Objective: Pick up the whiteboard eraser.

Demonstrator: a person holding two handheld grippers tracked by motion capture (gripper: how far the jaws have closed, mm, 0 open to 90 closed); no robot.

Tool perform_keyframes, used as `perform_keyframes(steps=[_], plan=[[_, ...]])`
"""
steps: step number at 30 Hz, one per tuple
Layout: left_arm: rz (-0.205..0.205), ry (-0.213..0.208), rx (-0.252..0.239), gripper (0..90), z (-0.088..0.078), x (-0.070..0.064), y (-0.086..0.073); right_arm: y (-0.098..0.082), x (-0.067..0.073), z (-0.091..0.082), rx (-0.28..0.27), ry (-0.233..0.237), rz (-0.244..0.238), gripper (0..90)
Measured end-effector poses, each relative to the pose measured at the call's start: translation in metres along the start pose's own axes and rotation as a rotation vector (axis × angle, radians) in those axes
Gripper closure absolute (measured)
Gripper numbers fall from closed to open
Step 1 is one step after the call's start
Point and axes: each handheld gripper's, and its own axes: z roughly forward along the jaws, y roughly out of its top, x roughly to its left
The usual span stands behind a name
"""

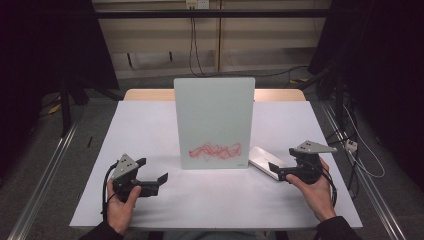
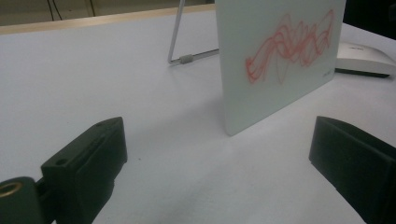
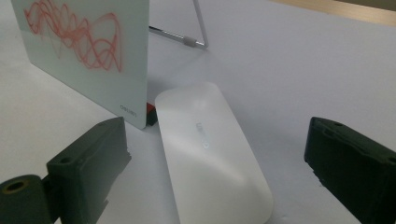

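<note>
Reaching: right gripper (image 1: 278, 171) jaws spread wide, either side of white eraser (image 3: 210, 154), not touching it
Eraser: flat on white table (image 1: 150, 130), just beside lower right corner of whiteboard (image 1: 215, 120)
Whiteboard: upright on wire stand (image 2: 180, 51), red scribble (image 1: 215, 150) low on face
Left gripper (image 1: 154, 170): jaws spread, holding nothing, near board's left

A small grey brand mark at the whiteboard's (image 3: 88, 60) lower corner and a faint logo on the white eraser (image 3: 210, 154) are both too blurred to read.
</note>
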Motion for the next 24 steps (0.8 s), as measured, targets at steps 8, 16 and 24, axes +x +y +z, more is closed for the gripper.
perform_keyframes(steps=[8,16,24], plan=[[0.001,0.003,0.002,4.2,0.000,0.000,0.000,0.013,-0.007,0.011,0.142,0.027,-0.060,9.6],[0.007,-0.005,0.009,4.2,0.001,-0.001,0.000,0.023,-0.011,0.031,0.237,0.019,-0.131,14.5],[-0.002,-0.008,0.007,4.2,0.002,-0.001,0.000,0.022,-0.006,0.048,0.300,0.051,-0.176,17.7]])
